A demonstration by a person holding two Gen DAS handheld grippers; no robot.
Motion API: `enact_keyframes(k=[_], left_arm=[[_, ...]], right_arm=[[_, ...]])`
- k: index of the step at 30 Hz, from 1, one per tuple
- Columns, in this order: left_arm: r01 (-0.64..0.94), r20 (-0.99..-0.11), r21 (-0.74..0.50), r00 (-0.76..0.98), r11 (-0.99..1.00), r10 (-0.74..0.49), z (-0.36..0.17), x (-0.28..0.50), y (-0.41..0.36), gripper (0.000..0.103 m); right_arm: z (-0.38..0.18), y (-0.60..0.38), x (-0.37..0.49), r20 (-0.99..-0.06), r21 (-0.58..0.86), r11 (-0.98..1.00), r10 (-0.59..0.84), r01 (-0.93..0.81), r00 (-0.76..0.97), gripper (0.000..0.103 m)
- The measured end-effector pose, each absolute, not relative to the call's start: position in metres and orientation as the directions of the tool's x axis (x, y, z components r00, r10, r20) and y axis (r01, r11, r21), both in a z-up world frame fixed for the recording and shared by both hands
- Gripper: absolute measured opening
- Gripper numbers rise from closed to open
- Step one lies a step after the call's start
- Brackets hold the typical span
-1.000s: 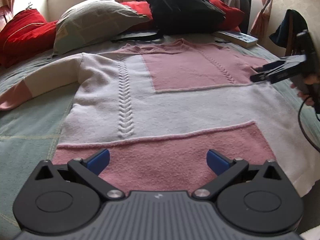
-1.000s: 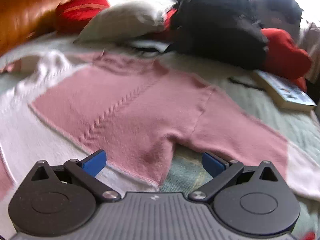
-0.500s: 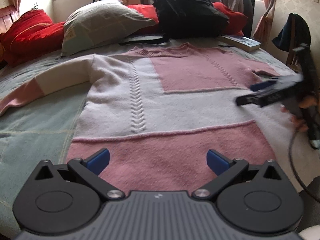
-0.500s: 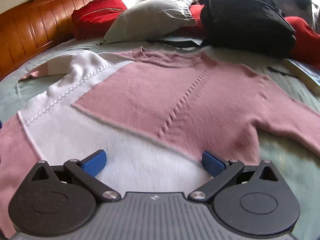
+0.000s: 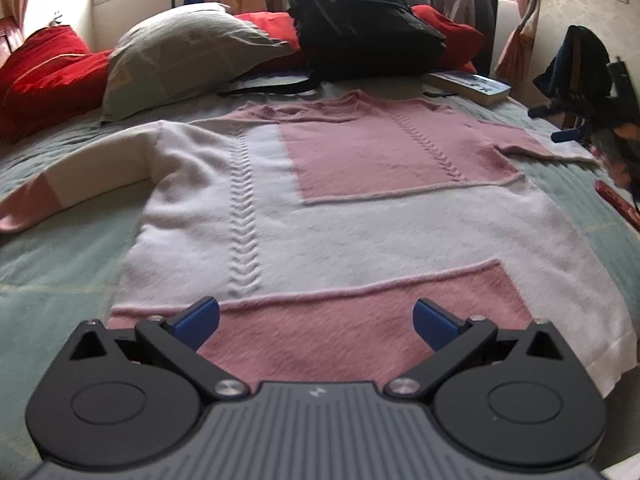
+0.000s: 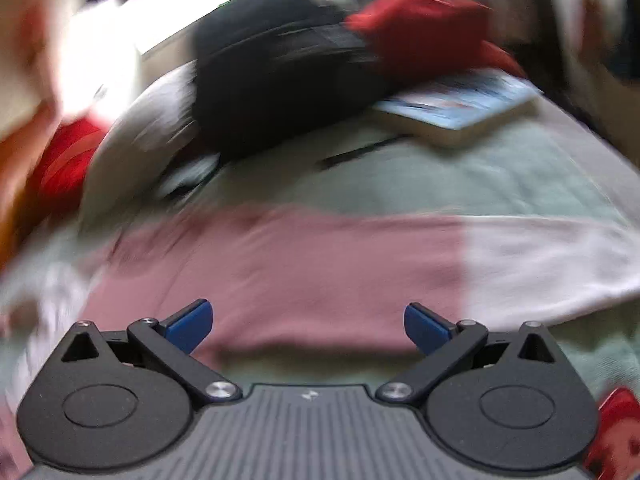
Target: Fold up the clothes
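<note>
Here, the pink-and-white knitted sweater [image 5: 320,208] lies spread flat on the pale green quilted bed [image 5: 60,256], both sleeves out sideways, no fold visible. Left gripper [image 5: 315,316] hovers at the hem, tongs spread, pinching nothing. Right gripper [image 6: 308,320] hangs over the right sleeve [image 6: 360,268], tongs likewise spread and empty; that view is blurred. Judgement: a sleeve fold fits best. Pinch near the cuff, catch both knit layers, carry it across the chest without dragging the body. Containers: only the black fabric backpack [image 5: 360,20] at the head of the bed; contents cannot be told.
</note>
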State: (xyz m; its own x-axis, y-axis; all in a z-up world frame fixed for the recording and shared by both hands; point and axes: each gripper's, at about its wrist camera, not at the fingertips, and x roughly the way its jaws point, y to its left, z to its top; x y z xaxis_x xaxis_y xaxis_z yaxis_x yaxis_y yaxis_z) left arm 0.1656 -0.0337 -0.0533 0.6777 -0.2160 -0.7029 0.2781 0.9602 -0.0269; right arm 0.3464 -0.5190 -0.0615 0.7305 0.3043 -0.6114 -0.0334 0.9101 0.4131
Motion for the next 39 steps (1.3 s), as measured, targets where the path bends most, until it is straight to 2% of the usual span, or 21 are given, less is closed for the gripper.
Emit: enact_keyframes(k=[2, 5, 9, 13, 17, 23, 27, 31, 33, 36, 39], left_arm=[[0.279, -0.703, -0.035, 0.676, 0.960, -0.223, -0.056, 0.171, -0.040, 0.102], [0.285, -0.716, -0.036, 0.661, 0.958, -0.223, -0.062, 0.180, -0.051, 0.102], [0.306, -0.725, -0.031, 0.649, 0.952, -0.233, -0.066, 0.184, -0.064, 0.102], [0.328, -0.729, -0.028, 0.640, 0.944, -0.244, -0.069, 0.188, -0.076, 0.102], [0.350, -0.728, -0.029, 0.634, 0.936, -0.259, -0.069, 0.187, -0.083, 0.102], [0.335, -0.737, -0.001, 0.637, 0.942, -0.227, -0.070, 0.185, -0.087, 0.102], [0.319, -0.745, 0.005, 0.634, 0.948, -0.209, -0.072, 0.189, -0.088, 0.102], [0.320, -0.748, 0.007, 0.630, 0.947, -0.207, -0.073, 0.194, -0.091, 0.102], [0.321, -0.746, 0.001, 0.631, 0.947, -0.213, -0.074, 0.195, -0.092, 0.102], [0.327, -0.743, -0.008, 0.630, 0.945, -0.224, -0.074, 0.195, -0.092, 0.102], [0.334, -0.741, -0.010, 0.630, 0.942, -0.231, -0.074, 0.192, -0.092, 0.102]], right_arm=[[-0.073, -0.561, 0.365, -0.596, 0.515, 0.856, 0.320, 0.045, 0.736, 0.103], [-0.091, -0.602, 0.375, -0.583, 0.580, 0.806, 0.310, 0.117, 0.751, 0.103], [-0.104, -0.651, 0.366, -0.571, 0.595, 0.782, 0.250, 0.184, 0.782, 0.103], [-0.110, -0.692, 0.348, -0.560, 0.602, 0.739, 0.121, 0.302, 0.820, 0.103], [-0.093, -0.683, 0.343, -0.537, 0.597, 0.747, 0.099, 0.294, 0.838, 0.103], [-0.080, -0.628, 0.376, -0.497, 0.593, 0.801, 0.285, 0.082, 0.819, 0.103], [-0.097, -0.625, 0.397, -0.577, 0.529, 0.837, 0.236, 0.137, 0.782, 0.103], [-0.111, -0.667, 0.378, -0.530, 0.602, 0.773, 0.202, 0.198, 0.823, 0.103], [-0.108, -0.683, 0.364, -0.519, 0.623, 0.730, 0.119, 0.279, 0.847, 0.103], [-0.097, -0.682, 0.354, -0.538, 0.598, 0.721, 0.038, 0.350, 0.842, 0.103], [-0.082, -0.653, 0.364, -0.573, 0.519, 0.793, 0.047, 0.318, 0.818, 0.103]])
